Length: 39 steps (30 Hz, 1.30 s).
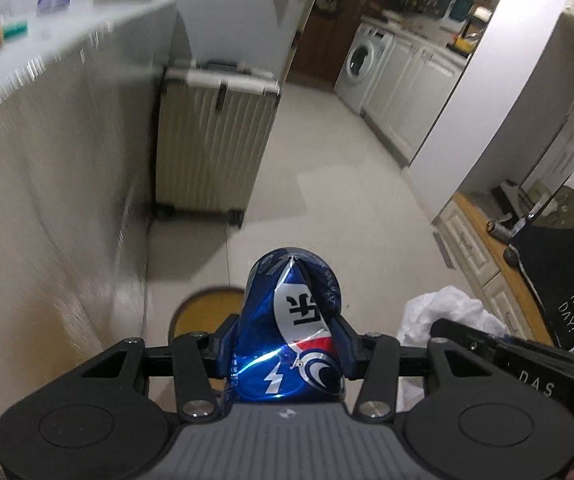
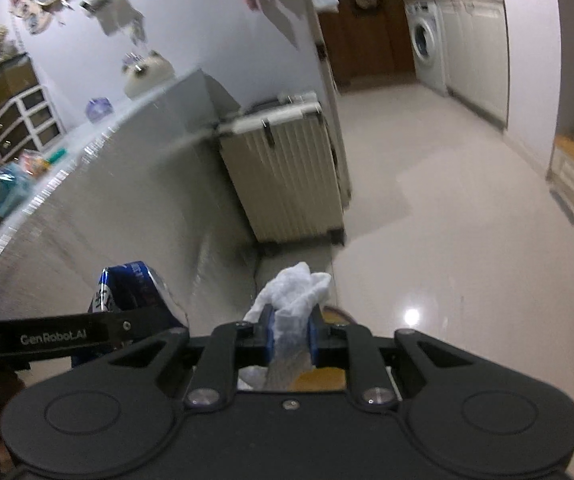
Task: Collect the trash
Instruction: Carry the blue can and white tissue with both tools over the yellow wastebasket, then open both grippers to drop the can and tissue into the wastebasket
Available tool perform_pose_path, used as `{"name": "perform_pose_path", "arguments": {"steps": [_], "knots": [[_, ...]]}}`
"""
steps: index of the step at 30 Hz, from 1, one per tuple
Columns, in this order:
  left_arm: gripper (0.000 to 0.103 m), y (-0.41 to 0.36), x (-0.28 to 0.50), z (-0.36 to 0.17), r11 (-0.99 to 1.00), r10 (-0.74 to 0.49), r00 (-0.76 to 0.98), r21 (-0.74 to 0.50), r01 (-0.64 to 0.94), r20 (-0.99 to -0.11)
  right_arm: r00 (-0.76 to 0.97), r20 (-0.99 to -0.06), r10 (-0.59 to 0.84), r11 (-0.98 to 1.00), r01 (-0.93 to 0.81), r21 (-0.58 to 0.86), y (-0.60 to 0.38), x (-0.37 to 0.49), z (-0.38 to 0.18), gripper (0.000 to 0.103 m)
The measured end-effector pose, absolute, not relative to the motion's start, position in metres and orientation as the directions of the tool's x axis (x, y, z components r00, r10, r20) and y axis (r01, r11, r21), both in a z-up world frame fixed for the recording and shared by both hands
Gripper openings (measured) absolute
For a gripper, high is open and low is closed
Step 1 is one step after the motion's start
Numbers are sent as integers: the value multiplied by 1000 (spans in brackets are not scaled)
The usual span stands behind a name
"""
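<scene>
My left gripper (image 1: 285, 338) is shut on a crushed blue drink can (image 1: 291, 320), which stands up between the pads. The same blue can (image 2: 135, 288) shows at the lower left of the right wrist view. My right gripper (image 2: 292, 336) is shut on a crumpled white tissue (image 2: 291, 296), whose loose end sticks out past the fingertips. That white tissue (image 1: 447, 312) also shows to the right of the can in the left wrist view. A round yellow-lined bin opening (image 1: 203, 312) lies on the floor just below and left of the can, partly hidden by my left gripper.
A white counter side (image 1: 55, 184) runs along the left, with small items on top. A ribbed beige suitcase (image 1: 211, 140) stands at its far end. Pale floor (image 1: 327, 184) stretches ahead to a washing machine (image 1: 361, 64). A dark mat (image 1: 567, 280) lies at the right.
</scene>
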State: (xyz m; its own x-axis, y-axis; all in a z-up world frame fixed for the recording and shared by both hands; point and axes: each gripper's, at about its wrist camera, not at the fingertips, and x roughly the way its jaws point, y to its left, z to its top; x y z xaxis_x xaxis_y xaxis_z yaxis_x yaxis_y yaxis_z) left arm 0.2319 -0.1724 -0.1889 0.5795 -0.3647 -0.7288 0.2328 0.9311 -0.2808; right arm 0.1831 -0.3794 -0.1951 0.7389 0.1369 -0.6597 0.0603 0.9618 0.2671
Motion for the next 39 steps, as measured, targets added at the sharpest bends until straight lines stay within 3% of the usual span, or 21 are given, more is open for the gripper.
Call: {"name": "perform_pose_path", "arguments": {"steps": [11,23,30,39], "knots": [[49,-177,297,-320,943,-327,479,-314,111,-815,616,-771,162,934,156,321,-394,244,-321,17],[49,-182,366,-443,934,-328,415,-358,8,-848,545,-807,227,895,210,394,-386,306,-445,17],[49,-182,394,-482,941,-308,400,-337,-3,-863,494,-838,231,884,253,393,-377,348,-502,17],[50,-176,417,-492,947,-306,420,-317,45,-854,481,-855,196,856,341,389,-383,379,-522,21]]}}
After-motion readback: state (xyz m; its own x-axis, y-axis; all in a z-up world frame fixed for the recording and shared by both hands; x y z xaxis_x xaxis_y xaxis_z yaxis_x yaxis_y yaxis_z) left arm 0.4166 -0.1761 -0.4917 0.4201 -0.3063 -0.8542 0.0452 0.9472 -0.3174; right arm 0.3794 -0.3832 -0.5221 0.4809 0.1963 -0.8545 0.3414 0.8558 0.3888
